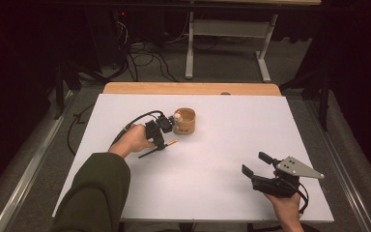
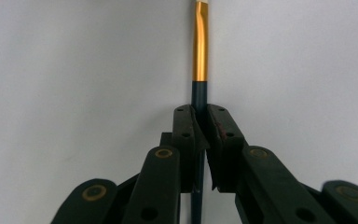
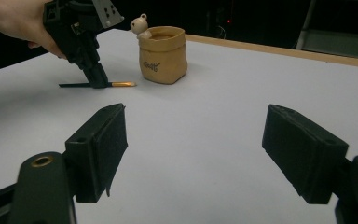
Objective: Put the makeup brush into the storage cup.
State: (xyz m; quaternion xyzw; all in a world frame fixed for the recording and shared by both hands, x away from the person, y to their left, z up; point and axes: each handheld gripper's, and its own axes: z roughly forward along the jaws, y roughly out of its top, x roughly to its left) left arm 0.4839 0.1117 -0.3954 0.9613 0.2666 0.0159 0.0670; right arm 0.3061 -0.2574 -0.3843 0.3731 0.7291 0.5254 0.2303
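Just past the left gripper (image 1: 160,137), on its far side, stands a tan pot (image 1: 185,121) shaped like a small sack, with a little bear figure (image 3: 140,24) perched on its rim – near the jaws but apart from them, and clear of the brush. Nothing else lies around that gripper; the right gripper (image 1: 258,166) rests well away toward the near right corner of the table, held in the person's other hand.

The left gripper points down at the table, jaws closed on the dark handle of a brush (image 2: 199,56). The brush lies flat on the surface with its long axis level: the gold ferrule sticks out beyond the jaws toward the pot's side, and the dark handle end trails out the opposite way, back toward the person. In the left gripper view the shaft runs straight up between the pads.

The right gripper's jaws (image 3: 193,158) stand wide apart with only bare table between them.

The table (image 1: 222,145) is white with a wooden strip along its far edge – beyond it, dark floor, cables and a grey frame
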